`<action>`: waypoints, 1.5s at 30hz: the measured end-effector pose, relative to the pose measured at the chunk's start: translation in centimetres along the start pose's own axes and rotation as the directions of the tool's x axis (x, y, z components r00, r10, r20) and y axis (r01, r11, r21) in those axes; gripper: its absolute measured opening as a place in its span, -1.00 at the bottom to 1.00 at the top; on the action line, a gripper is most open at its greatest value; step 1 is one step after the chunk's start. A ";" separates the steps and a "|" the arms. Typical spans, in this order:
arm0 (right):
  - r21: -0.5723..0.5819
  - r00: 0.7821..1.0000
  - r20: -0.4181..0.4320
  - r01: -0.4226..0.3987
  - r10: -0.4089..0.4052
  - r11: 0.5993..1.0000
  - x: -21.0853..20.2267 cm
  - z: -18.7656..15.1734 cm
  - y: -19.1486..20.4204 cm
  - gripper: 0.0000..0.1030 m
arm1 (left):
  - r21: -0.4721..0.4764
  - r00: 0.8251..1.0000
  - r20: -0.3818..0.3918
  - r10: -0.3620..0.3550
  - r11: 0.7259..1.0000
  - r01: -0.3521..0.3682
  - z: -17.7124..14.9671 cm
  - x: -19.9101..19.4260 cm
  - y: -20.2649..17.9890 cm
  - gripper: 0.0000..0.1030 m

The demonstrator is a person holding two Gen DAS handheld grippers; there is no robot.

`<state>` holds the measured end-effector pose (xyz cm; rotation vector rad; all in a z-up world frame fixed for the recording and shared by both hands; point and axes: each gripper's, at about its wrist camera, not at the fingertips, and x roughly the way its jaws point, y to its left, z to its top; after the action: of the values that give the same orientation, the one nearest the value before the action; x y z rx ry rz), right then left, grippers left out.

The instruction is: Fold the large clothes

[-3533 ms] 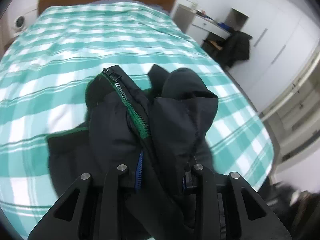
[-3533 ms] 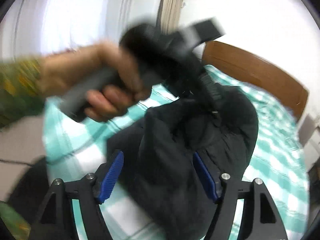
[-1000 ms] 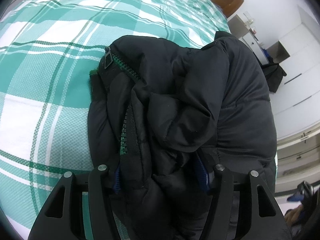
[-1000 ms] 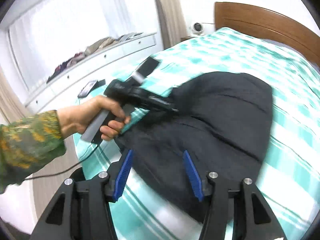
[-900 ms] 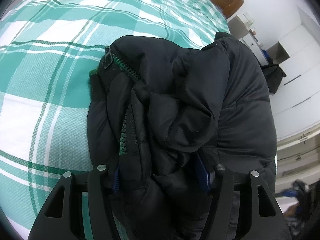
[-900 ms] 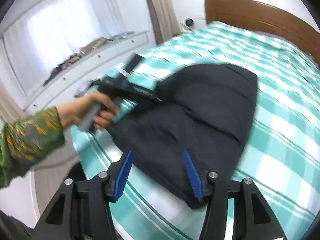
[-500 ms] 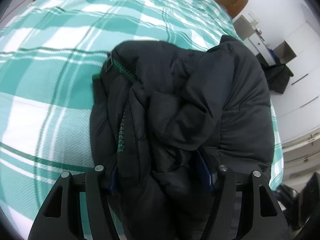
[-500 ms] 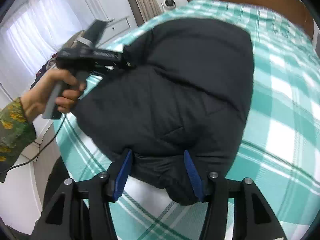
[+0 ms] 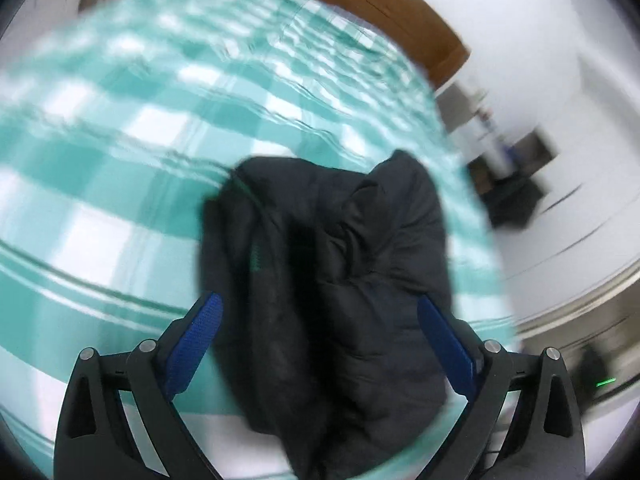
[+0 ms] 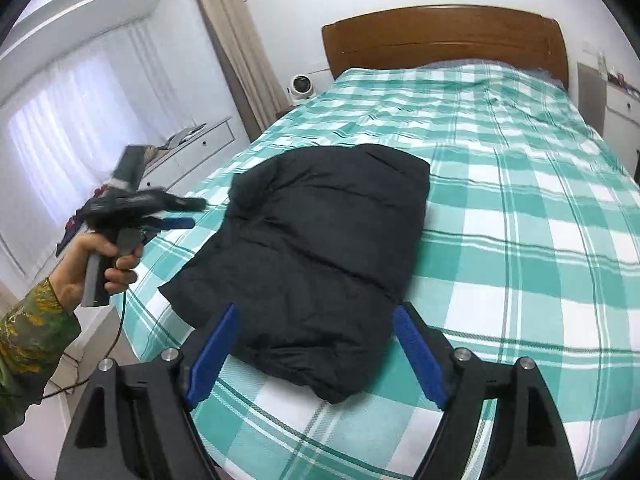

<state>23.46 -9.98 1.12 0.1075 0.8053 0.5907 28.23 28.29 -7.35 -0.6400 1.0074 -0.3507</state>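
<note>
A black padded jacket (image 10: 320, 248) lies folded in a compact bundle on the green-and-white checked bed (image 10: 520, 208), near its left edge. My right gripper (image 10: 316, 312) hovers just before the jacket's near edge. Its jaws are opening and the blue pads (image 10: 216, 344) stand clear of the fabric. A hand (image 10: 108, 256) holds my left gripper (image 10: 196, 212) in the air to the left of the jacket, with nothing between its fingers. In the blurred left wrist view the jacket (image 9: 340, 280) lies below the left gripper (image 9: 318, 302), whose jaws are opening wide.
A wooden headboard (image 10: 440, 36) closes the far end of the bed. A low white cabinet (image 10: 192, 148) runs under the curtained window on the left, with a small round device (image 10: 300, 84) beside the bed. White drawers (image 10: 620, 108) stand at the far right.
Both grippers have opened and let go of the jacket. The left one has lifted up and back, the right one has drawn back. The jacket now lies folded on the bed.
</note>
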 end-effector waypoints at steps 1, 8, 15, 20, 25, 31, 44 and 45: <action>0.015 1.000 -0.006 -0.006 0.006 1.000 0.2 -0.1 -0.3 0.59 | -0.027 0.999 -0.026 -0.027 0.999 0.027 0.4 0.4 0.3 0.91; 0.028 0.999 -0.034 -0.023 0.024 0.999 1.4 -1.0 -0.9 0.59 | -0.071 0.979 -0.166 -0.116 0.992 0.105 0.9 6.4 1.2 0.90; 0.011 0.999 -0.049 -0.009 0.010 1.000 2.1 -0.6 -1.2 0.59 | 0.038 0.980 -0.185 0.067 0.997 -0.061 -0.1 8.2 2.2 0.99; 0.039 0.999 -0.048 -0.001 0.003 0.999 2.5 0.0 -2.2 0.59 | 0.048 0.978 -0.181 0.100 0.995 -0.092 -0.2 9.5 2.8 1.00; 0.032 0.998 -0.060 0.018 -0.016 0.999 3.2 0.7 -3.4 0.59 | -0.011 0.980 -0.199 0.025 1.000 -0.027 0.0 10.7 4.6 1.00; 0.202 0.992 -0.087 -0.069 0.088 0.977 6.8 1.7 -8.8 0.59 | -0.118 0.967 -0.200 -0.160 0.983 0.139 -0.1 12.9 6.9 1.00; 0.568 0.822 0.014 -0.475 0.570 0.672 20.6 -0.5 -14.8 0.67 | -0.131 0.951 -0.182 -0.251 0.964 0.230 -0.2 13.7 7.5 1.00; 0.554 0.823 0.010 -0.477 0.568 0.682 21.1 0.2 -14.0 0.67 | -0.137 0.958 -0.160 -0.237 0.967 0.216 -0.4 13.6 7.3 1.00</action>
<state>41.39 -10.34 -16.74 0.8505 1.0977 0.9142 34.58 26.28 -21.35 -0.8469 1.1318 -0.5601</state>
